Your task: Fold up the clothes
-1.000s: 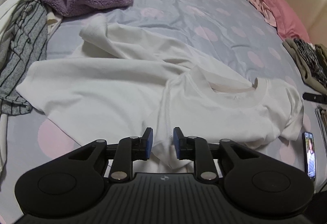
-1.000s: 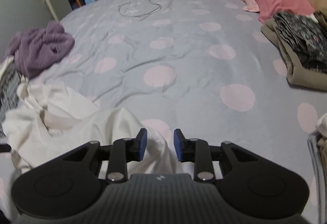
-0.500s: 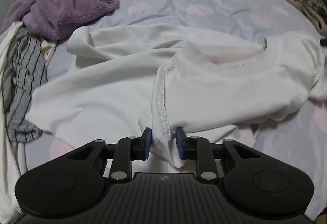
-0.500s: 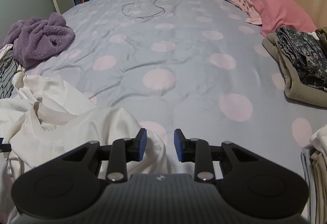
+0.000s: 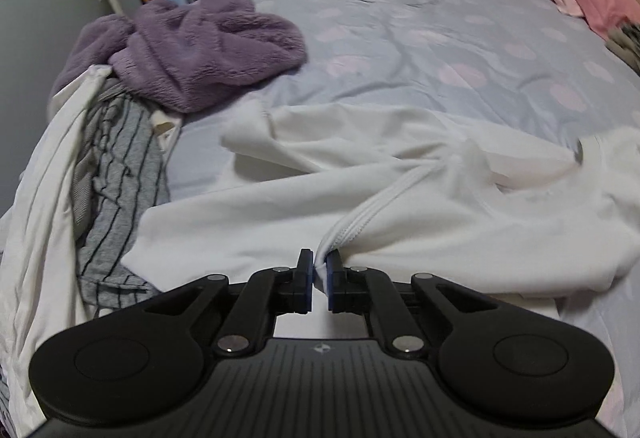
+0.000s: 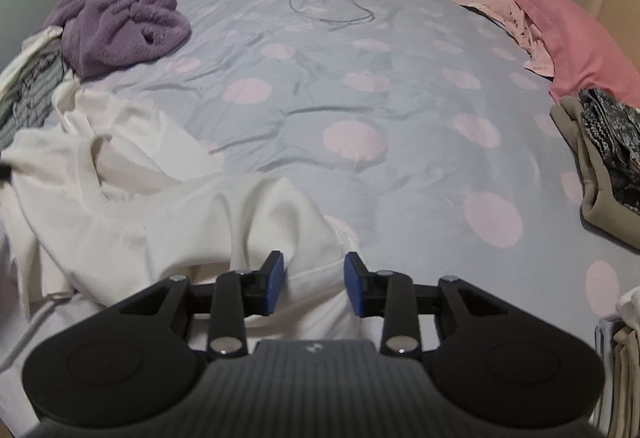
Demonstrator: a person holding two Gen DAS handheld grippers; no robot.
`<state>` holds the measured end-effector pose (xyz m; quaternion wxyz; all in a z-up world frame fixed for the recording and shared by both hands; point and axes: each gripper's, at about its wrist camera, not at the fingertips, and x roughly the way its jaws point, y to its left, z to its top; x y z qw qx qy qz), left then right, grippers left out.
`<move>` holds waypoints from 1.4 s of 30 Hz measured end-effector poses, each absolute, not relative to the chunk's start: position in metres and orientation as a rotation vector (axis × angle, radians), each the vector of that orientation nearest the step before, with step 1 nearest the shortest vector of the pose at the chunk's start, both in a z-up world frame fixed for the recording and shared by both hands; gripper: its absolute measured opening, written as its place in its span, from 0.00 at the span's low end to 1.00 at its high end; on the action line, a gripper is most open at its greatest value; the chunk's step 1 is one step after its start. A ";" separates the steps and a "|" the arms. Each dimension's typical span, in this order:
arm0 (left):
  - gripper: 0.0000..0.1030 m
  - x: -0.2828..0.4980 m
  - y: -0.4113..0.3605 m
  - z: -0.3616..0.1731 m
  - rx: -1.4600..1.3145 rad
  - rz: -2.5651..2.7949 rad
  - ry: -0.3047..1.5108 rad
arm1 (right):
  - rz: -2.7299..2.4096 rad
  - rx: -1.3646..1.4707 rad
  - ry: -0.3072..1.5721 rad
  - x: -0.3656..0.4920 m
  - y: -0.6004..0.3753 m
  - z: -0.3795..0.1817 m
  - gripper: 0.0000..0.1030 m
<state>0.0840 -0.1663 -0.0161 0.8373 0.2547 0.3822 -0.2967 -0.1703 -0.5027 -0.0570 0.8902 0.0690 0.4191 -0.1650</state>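
Note:
A white T-shirt (image 5: pixel 440 230) lies crumpled on the dotted grey bed sheet (image 5: pixel 440 38), collar toward the right. My left gripper (image 5: pixel 319 263) is low at the shirt's near edge, its jaws closing on a stitched sleeve hem that rises taut from between the blue pads. In the right wrist view the same T-shirt (image 6: pixel 160 222) fills the lower left. My right gripper (image 6: pixel 314 267) hovers over its near right edge, jaws opening; a fold of white cloth lies between the pads (image 6: pixel 275 270) without being pinched.
A purple fleece garment (image 5: pixel 200 46) and a grey striped garment (image 5: pixel 116 166) are heaped at the left. A pink pillow (image 6: pixel 568 34) and a folded stack of clothes (image 6: pixel 600 150) sit at the right. A thin cable (image 6: pixel 332 6) lies at the far side of the bed.
My left jaws have narrowed onto the sleeve hem and the cloth now pulls up taut; that camera tilted up. My right jaws have widened slightly over the shirt's edge.

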 end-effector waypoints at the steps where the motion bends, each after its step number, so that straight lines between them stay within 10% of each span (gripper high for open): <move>1: 0.04 0.086 -0.165 -0.016 0.535 -0.623 0.812 | -0.353 0.135 0.869 -0.170 -0.503 -0.058 0.36; 29: 0.04 0.097 -0.157 -0.039 0.569 -0.584 0.888 | -0.318 0.233 0.903 -0.158 -0.514 -0.082 0.35; 33: 0.04 0.097 -0.157 -0.039 0.567 -0.584 0.890 | -0.316 0.184 0.926 -0.157 -0.510 -0.084 0.04; 42: 0.04 0.098 -0.153 -0.023 0.532 -0.579 0.834 | -0.278 0.236 0.853 -0.177 -0.522 -0.051 0.03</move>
